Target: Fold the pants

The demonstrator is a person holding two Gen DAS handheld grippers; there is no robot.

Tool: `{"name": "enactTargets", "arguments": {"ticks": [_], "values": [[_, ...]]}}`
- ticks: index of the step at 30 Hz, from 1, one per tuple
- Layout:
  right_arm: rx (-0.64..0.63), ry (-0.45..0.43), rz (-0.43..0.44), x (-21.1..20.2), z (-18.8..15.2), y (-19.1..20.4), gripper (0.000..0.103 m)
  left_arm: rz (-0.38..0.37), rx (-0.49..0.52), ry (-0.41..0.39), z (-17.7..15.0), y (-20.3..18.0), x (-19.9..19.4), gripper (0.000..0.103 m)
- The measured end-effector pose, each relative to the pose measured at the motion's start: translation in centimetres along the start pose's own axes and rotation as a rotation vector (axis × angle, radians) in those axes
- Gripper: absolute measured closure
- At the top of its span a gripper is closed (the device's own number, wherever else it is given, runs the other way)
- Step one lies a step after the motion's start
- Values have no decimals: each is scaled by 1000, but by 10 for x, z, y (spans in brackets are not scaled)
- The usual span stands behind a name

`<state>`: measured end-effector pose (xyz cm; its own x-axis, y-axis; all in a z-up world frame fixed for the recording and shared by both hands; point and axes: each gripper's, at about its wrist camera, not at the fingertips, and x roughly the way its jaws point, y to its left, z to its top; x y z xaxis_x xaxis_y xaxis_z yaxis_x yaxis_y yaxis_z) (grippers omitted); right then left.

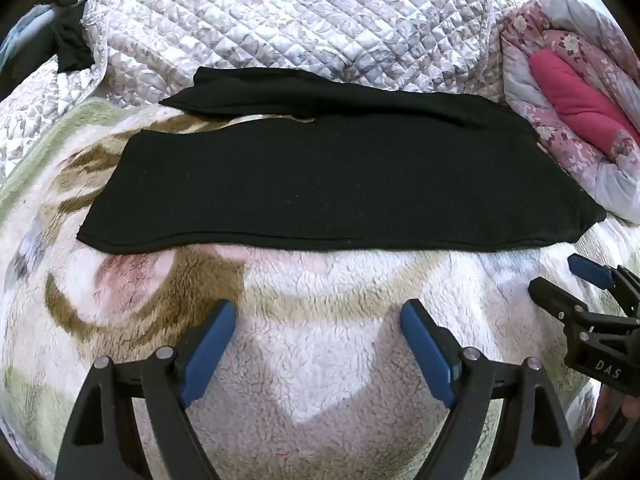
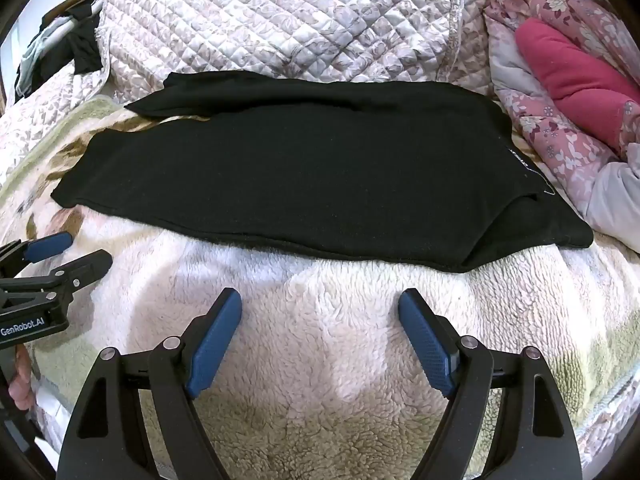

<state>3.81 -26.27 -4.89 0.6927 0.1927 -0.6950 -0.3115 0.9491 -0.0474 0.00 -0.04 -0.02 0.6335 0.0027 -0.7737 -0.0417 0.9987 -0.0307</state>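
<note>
Right up close it's just fuzzy fleece blanket [image 1: 320, 360] on the bed, and both tools hover over it with nothing in them. Left hand-held gripper [image 1: 318, 318] is spread about as wide as it goes, jaws empty, angled down at the blanket, short of the near hem. Going left to right: the black pants [image 1: 320, 184] lie flat across the blanket just past the fingertips, leg ends toward the left, a second leg peeking out behind along the quilted cover [image 1: 280, 20], waist end at the right near the pink floral comforter [image 1: 568, 92]. Right hand-held gripper [image 2: 320, 308] is the same story – wide open, holding nothing, parked in front of the waist half. What could go wrong, as I see it: that fleece is grabby, so a pinch that comes in too low probably catches blanket pile along with the hem and drags the whole thing. The fabric also looks doubled near the right corner, so grabbing only the top layer would likely peel it apart – and if one side lifts before the other, the fold ends up skewed.
</note>
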Motion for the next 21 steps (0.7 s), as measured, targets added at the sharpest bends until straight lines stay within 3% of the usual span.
{"name": "enactTargets", "arguments": {"ticks": [21], "values": [[-5, 4, -1, 0, 0, 0, 22, 0, 2, 1, -4, -13, -2, 16]]}}
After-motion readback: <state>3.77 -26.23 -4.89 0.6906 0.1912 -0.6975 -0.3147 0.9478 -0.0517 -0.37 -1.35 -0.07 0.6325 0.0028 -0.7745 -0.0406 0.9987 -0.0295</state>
